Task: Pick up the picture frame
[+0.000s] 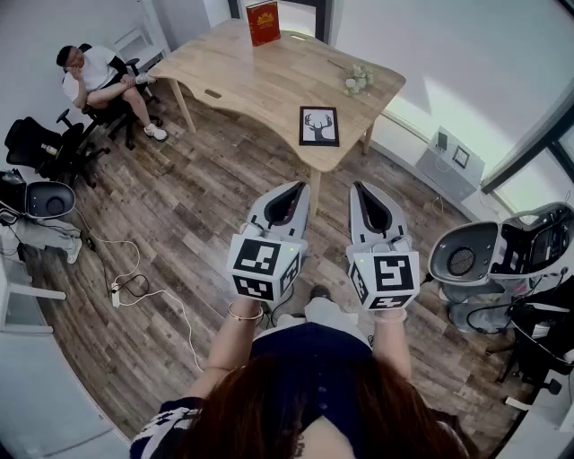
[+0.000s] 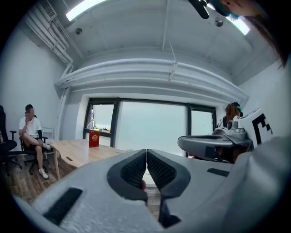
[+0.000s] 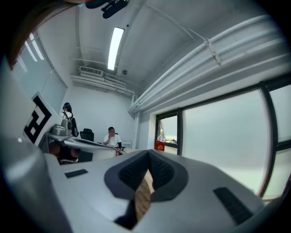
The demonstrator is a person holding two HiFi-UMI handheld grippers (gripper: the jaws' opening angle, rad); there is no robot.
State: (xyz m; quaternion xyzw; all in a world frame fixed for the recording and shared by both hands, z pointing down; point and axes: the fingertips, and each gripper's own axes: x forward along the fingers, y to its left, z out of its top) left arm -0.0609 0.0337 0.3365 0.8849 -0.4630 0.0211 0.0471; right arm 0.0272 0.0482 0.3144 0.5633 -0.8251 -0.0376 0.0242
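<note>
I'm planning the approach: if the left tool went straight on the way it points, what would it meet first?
Probably nothing near. The left tool points level, seemingly above the table, so it would pass over the picture frame toward the window. Height is unclear; it might catch the table edge.

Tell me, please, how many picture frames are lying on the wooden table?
1: the black picture frame lies flat near the front corner of the wooden table, right of centre in the head view. Nothing there seems to hide another.

Blk picture frame (image 1: 319, 125), red book (image 1: 263, 22), tan table (image 1: 251, 82).
</note>
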